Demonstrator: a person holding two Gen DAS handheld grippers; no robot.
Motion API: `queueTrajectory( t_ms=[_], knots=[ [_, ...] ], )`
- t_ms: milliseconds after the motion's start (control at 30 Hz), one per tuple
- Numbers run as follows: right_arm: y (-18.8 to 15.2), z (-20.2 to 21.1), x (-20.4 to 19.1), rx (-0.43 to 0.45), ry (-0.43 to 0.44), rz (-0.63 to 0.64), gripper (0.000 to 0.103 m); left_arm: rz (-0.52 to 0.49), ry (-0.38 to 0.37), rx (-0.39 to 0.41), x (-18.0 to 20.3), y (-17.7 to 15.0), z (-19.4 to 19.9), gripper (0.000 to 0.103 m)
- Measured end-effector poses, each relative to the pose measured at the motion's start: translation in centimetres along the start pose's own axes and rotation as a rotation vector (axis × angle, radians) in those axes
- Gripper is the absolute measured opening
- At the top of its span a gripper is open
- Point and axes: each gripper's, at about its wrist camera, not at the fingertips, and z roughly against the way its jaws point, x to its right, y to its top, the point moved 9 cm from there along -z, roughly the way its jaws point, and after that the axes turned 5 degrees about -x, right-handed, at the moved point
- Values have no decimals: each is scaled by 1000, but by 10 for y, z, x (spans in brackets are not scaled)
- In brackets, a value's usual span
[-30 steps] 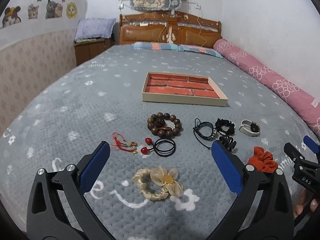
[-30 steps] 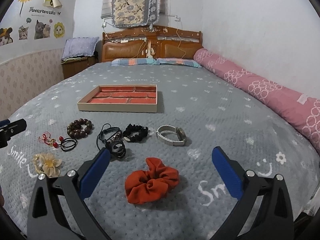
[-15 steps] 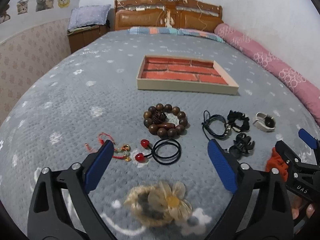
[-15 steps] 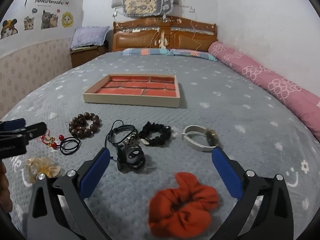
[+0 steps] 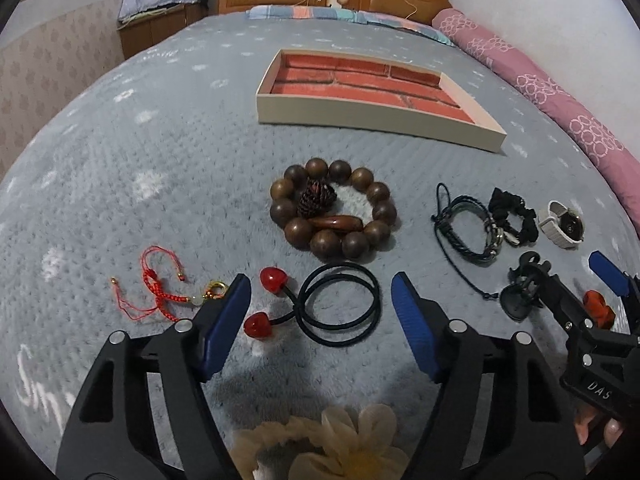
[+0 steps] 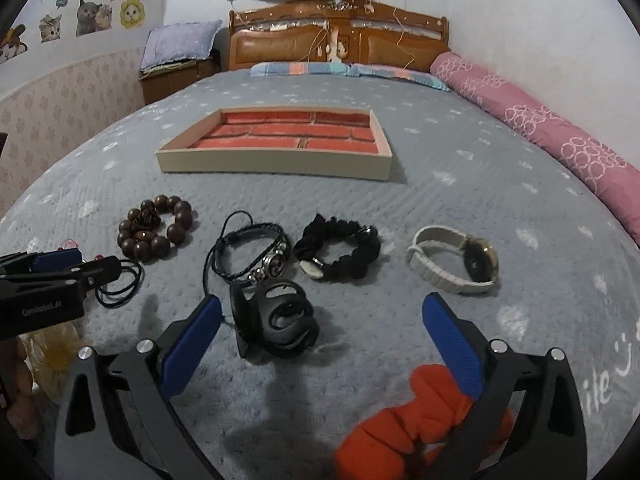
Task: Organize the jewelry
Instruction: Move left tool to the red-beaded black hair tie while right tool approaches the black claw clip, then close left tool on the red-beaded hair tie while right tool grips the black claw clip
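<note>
Jewelry lies on a grey bedspread before a red-lined tray (image 5: 376, 114) (image 6: 276, 166). My left gripper (image 5: 322, 298) is open, low over a black hair tie with red hearts (image 5: 340, 304). A wooden bead bracelet (image 5: 334, 210) lies just beyond it, a red cord bracelet (image 5: 160, 292) to its left, a cream flower scrunchie (image 5: 320, 444) beneath it. My right gripper (image 6: 322, 318) is open around a black hair claw (image 6: 276, 322). An orange scrunchie (image 6: 420, 428) lies under its right finger. A black cord bracelet (image 6: 252, 254), black scrunchie (image 6: 340, 250) and white watch (image 6: 456, 260) lie beyond.
A pink bolster (image 6: 540, 128) runs along the right bed edge. Pillows and a wooden headboard (image 6: 340, 40) stand at the far end. A nightstand (image 6: 176, 76) stands at far left. The left gripper shows at the left of the right wrist view (image 6: 60, 272).
Both grippers have moved forward and lower over the bedspread. The left now straddles the heart hair tie, past the flower scrunchie; the right now straddles the hair claw, past the orange scrunchie.
</note>
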Motion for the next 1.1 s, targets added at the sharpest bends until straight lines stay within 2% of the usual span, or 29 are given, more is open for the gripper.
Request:
queueTrajectory(
  t_ms=[167, 400, 567, 633, 667, 933, 1100],
  knots=[
    [-3, -10, -2, -34, 15, -5, 83, 10, -16, -35, -1, -4, -11, 64],
    [-5, -17, -4, -50, 39, -13, 82, 9, -16, -51, 0, -6, -19, 59],
    [-5, -17, -5, -48, 56, -13, 77, 30, -11, -58, -5, -6, -21, 44],
    [-5, -17, -4, -48, 69, -21, 74, 35, -16, -64, -7, -7, -21, 31],
    [-5, -17, -4, -48, 73, -22, 71, 38, -16, -70, -8, -7, -20, 28],
    [-5, -19, -8, -65, 117, -30, 63, 22, 5, -82, -9, -8, -22, 18],
    [-4, -20, -16, -74, 140, -16, 49, 12, 10, -85, -6, -7, -21, 13]
  ],
)
